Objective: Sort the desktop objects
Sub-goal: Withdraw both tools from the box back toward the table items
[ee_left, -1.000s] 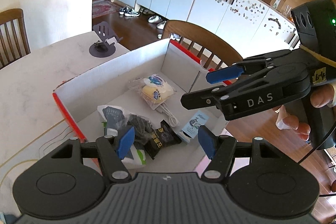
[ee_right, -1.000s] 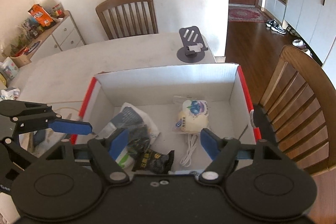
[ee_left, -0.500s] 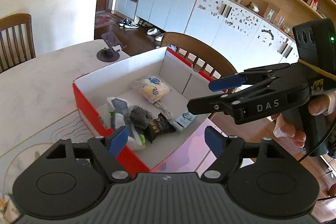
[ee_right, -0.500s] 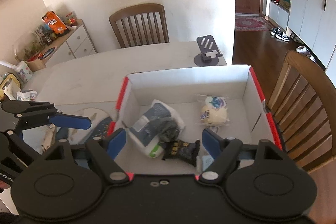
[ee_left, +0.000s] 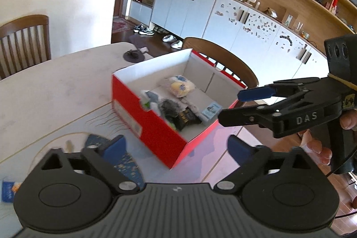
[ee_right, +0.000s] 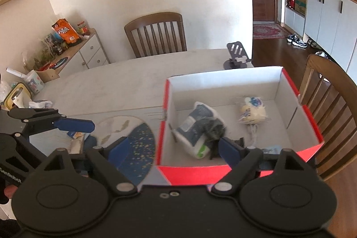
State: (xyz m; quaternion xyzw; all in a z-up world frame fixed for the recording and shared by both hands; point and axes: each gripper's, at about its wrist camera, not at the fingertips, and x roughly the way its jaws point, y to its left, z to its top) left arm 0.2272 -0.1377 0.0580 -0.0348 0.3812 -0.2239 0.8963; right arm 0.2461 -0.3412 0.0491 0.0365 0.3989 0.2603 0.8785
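Both tongs are held above the table (ee_right: 125,79), apart from everything on it, and nothing is gripped by either. The left tongs (ee_left: 176,147) are spread wide, their blue pads (ee_left: 115,146) seen on either side of the near corner of the red box (ee_left: 154,128), which lies just ahead of and below them. The right tongs (ee_right: 170,150) are likewise spread wide and are tilted downward, with the box's near left corner framed between the fingers. In the left wrist view the right tongs (ee_left: 250,104) are seen from the side, level, reaching in from the right over the box's right-hand rim, and the holding hand (ee_left: 321,144) is wrapped around the grip. In the right wrist view the left tongs (ee_right: 73,124) appear at the far left, pointing inward over a round blue-and-white mat (ee_right: 133,139). Inside the box, ahead of the right tongs, a yellow packet (ee_right: 252,112), a white-and-blue pouch (ee_right: 196,126) and a dark wrapper (ee_left: 186,118) are piled. A phone stand (ee_right: 236,56) is set beyond the box.
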